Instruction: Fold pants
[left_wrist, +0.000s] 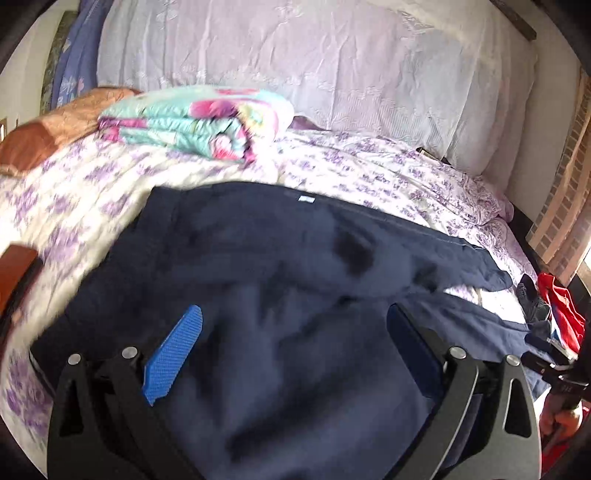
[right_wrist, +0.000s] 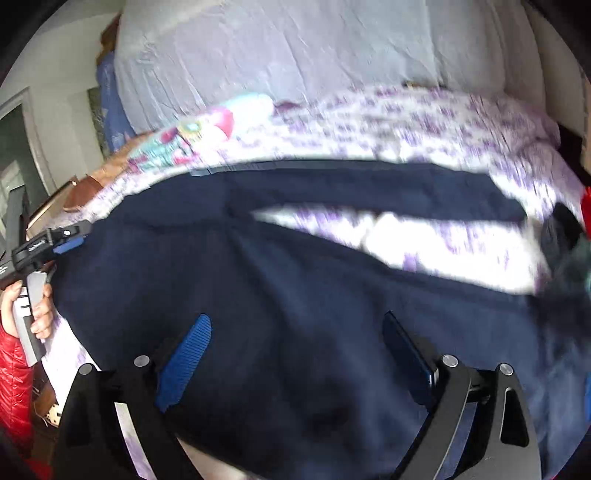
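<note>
Navy pants spread on bed, legs splayed apart. Soft, limp, light cloth — best pinched at hem or waistband edge. Left gripper and right gripper fingers wide apart, holding nothing.

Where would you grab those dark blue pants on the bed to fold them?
Judging by how the pants lie, spread flat with legs splayed apart, grip the far leg's thin edge, coming from above, and draw it onto the near leg.
</note>
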